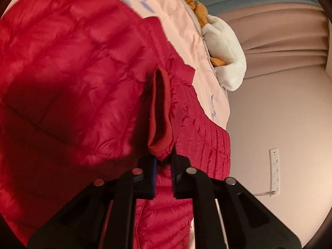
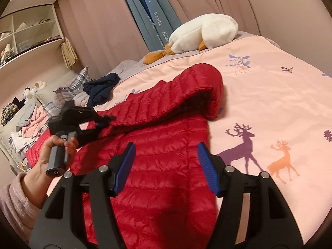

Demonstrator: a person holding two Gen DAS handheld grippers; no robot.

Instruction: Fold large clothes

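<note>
A red quilted puffer jacket (image 2: 161,145) lies on a pink bedspread (image 2: 269,95), its hood (image 2: 205,83) raised toward the back. My left gripper (image 1: 162,158) is shut on a folded edge of the jacket (image 1: 159,112) and holds it up; it also shows in the right wrist view (image 2: 103,120), at the jacket's left side. My right gripper (image 2: 166,164) is open and empty, just above the jacket's body, blue pads (image 2: 204,166) apart.
A white plush goose (image 2: 203,33) lies at the head of the bed. Dark blue clothes (image 2: 101,89), plaid pillows and a pile of laundry (image 2: 31,124) sit at the left. Curtains and shelves (image 2: 29,31) stand behind. A wall socket strip (image 1: 274,170) shows in the left wrist view.
</note>
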